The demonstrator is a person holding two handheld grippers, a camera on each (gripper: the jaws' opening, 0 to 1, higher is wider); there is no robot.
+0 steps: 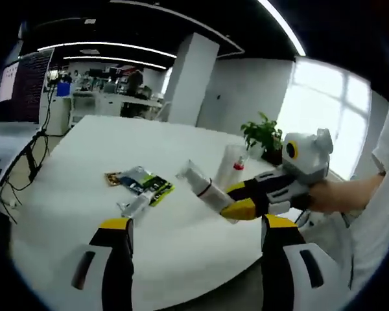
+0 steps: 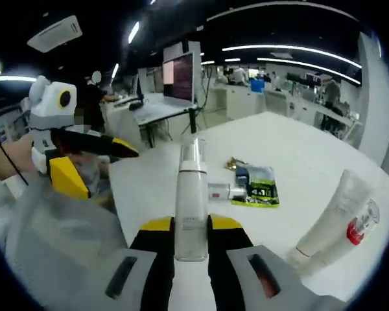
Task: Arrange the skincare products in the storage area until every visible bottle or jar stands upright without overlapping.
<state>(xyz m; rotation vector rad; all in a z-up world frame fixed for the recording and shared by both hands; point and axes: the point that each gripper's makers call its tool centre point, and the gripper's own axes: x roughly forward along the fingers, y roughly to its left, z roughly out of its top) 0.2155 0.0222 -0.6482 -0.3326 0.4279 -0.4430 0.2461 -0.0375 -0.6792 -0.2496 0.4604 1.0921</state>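
Fingers (image 2: 223,256) of the right gripper (image 2: 191,249) are closed tightly on the lower body of a tall white pump bottle with a clear cap (image 2: 191,201), which is lifted above the white table (image 2: 292,155) and seems roughly parallel to the jaws. The same bottle (image 1: 201,183) appears in the left gripper view, leaning in the air in the right gripper (image 1: 249,199), over the near edge of the table. The left gripper (image 1: 198,249) has its jaws wide apart and holds nothing; it hangs above the near edge too. A translucent white tube with a red detail (image 2: 334,220) is near the right edge; I cannot tell surely if it stands or leans. A green and black flat sachet (image 2: 256,186) lies in the middle of the table, with a small silver-white tube (image 2: 223,191) lying just beside it and a small gold-brown packet (image 2: 232,163) behind. My judgement is that the step in hand is to set the pump bottle down upright. To do it well, turn the wrist until the base faces the table, choose a bare part well apart from the tube and the sachet, lower slowly until the whole base touches, and only then open the jaws. If it opens with the bottle tilted, the bottle, tall and narrow, will probably fall.
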